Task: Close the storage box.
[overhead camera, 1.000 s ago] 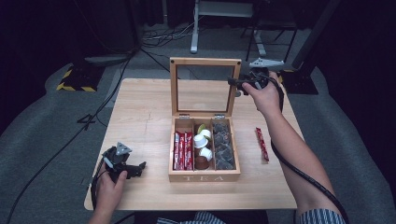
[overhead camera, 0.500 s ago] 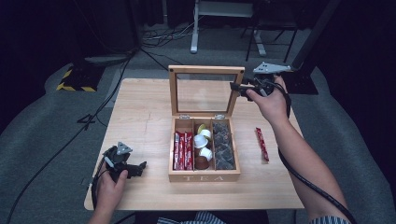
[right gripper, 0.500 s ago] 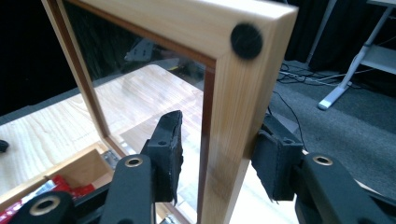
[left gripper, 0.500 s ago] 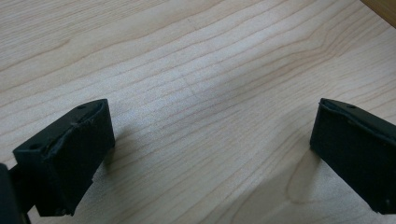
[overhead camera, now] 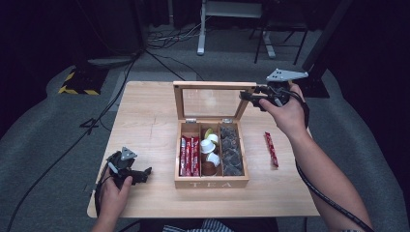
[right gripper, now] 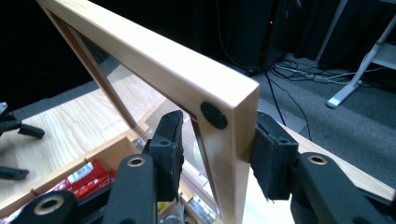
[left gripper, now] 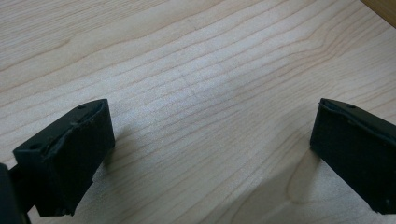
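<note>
Right gripper view: the right gripper (right gripper: pixel 217 149) has its black jaws on either side of the lid (right gripper: pixel 154 65) at its free corner; one pad lies against the outer edge, the other stands just off the glass side, so the jaws sit about half closed around the frame. Whether both pads press I cannot tell.
Seen up close: a round dark bumper (right gripper: pixel 214 115) on the corner of the lid, and red sachets (right gripper: pixel 86 179) in the tea box below it.
High view, right gripper: (overhead camera: pixel 251 95) at the upper right corner of the lid (overhead camera: pixel 215 85), which stands upright at the back of the tea box (overhead camera: pixel 211 182).
Tea box contents: red sachets (overhead camera: pixel 189 155) at left, white pods (overhead camera: pixel 209 146) in the middle, dark packets (overhead camera: pixel 231 150) at right.
Right of the tea box: one red stick (overhead camera: pixel 270 149) lying on the table (overhead camera: pixel 145 125).
Left gripper view: jaws of the left gripper (left gripper: pixel 210 158) wide apart over bare table wood (left gripper: pixel 196 70), nothing between them.
High view, left gripper: (overhead camera: pixel 144 174) well left of the tea box, near the table's front edge.
</note>
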`<state>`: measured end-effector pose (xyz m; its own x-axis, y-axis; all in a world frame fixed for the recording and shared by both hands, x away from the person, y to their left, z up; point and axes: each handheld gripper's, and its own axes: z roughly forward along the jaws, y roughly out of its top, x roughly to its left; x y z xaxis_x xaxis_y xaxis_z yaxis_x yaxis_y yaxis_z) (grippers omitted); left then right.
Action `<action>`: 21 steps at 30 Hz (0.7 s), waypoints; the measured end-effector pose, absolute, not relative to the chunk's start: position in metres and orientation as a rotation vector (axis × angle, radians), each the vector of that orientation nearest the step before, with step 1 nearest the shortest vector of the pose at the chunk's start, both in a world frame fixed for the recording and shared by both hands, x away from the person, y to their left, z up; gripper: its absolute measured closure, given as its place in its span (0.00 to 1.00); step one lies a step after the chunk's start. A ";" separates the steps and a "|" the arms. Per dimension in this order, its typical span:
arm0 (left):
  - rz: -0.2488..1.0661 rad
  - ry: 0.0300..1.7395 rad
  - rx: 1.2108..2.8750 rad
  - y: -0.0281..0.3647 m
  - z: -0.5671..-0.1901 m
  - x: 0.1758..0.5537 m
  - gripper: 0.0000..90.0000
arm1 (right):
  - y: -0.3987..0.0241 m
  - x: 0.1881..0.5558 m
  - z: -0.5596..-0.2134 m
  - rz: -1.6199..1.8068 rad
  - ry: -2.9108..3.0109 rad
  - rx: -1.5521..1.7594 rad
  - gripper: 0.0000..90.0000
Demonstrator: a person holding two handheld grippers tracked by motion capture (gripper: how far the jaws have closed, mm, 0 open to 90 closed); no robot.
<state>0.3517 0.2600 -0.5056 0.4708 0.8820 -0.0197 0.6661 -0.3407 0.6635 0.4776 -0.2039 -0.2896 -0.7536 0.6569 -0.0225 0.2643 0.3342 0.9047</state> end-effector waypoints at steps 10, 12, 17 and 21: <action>0.459 1.280 2.112 0.260 -0.506 0.352 0.00 | -0.208 0.454 -0.287 1.358 2.260 0.815 0.64; 0.460 1.280 2.112 0.260 -0.506 0.352 0.00 | -0.208 0.449 -0.288 1.349 2.268 0.798 0.64; 0.459 1.281 2.112 0.260 -0.506 0.352 0.00 | -0.210 0.441 -0.291 1.330 2.290 0.790 0.63; 0.458 1.281 2.110 0.260 -0.506 0.352 0.00 | -0.211 0.432 -0.296 1.326 2.305 0.775 0.63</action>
